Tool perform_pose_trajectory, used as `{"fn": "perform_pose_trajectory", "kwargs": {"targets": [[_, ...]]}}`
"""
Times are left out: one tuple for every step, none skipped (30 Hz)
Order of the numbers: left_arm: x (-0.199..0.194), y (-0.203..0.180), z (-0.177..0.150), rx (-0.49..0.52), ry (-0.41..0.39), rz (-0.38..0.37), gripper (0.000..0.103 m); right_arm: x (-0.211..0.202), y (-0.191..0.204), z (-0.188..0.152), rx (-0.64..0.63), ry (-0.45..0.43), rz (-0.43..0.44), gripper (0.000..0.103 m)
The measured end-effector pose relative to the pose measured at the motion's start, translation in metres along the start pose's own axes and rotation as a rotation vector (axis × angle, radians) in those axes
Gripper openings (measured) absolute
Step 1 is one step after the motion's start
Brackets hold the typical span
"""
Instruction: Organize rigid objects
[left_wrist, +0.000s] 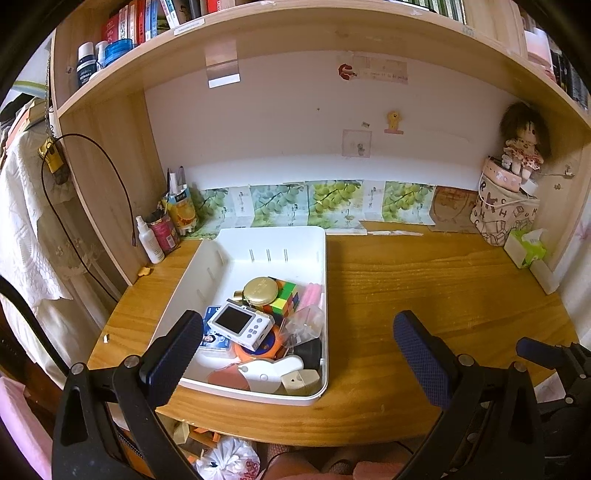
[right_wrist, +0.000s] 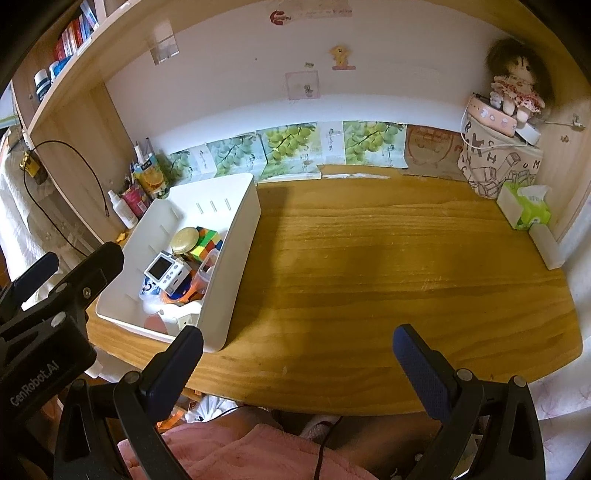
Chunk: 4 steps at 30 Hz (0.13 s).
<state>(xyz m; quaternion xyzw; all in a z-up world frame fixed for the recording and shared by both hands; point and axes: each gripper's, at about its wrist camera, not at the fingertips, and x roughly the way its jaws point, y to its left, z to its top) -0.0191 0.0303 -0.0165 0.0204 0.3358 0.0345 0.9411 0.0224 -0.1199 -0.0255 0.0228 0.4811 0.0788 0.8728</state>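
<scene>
A white bin (left_wrist: 321, 258) is sitting on the desk's (left_wrist: 424, 288) left side, holding a white camera (left_wrist: 240, 325), a colour cube (left_wrist: 284, 299) and a gold tin (left_wrist: 260, 290); left gripper (left_wrist: 295, 347) and right gripper (right_wrist: 297, 363) are hovering spread wide, holding nothing.

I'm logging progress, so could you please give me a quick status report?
Both grippers, left and right, open, empty. White bin holds camera, puzzle cube. Nothing obstructing.

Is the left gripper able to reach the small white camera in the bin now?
Probably yes: the left gripper is open, and the white camera lies on top of the pile, uncovered.
</scene>
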Motion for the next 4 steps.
{"fn": "perform_pose_trajectory", "kwargs": {"targets": [[0.0002, 0.0004, -0.0007, -0.001, 0.003, -0.001, 0.103, 0.0, 0.0009, -0.0009, -0.002, 0.003, 0.0, 0.103], [0.0, 0.0008, -0.0016, -0.001, 0.007, -0.003, 0.103, -0.0002, 0.0025, -0.0023, -0.004, 0.008, 0.0, 0.103], [0.0001, 0.0012, -0.0018, -0.003, 0.01, -0.002, 0.103, -0.0001, 0.0037, -0.0029, -0.005, 0.01, 0.0, 0.103], [-0.0004, 0.0016, -0.0024, -0.003, 0.012, -0.004, 0.103, -0.0004, 0.0043, -0.0037, -0.006, 0.011, 0.0, 0.103]]}}
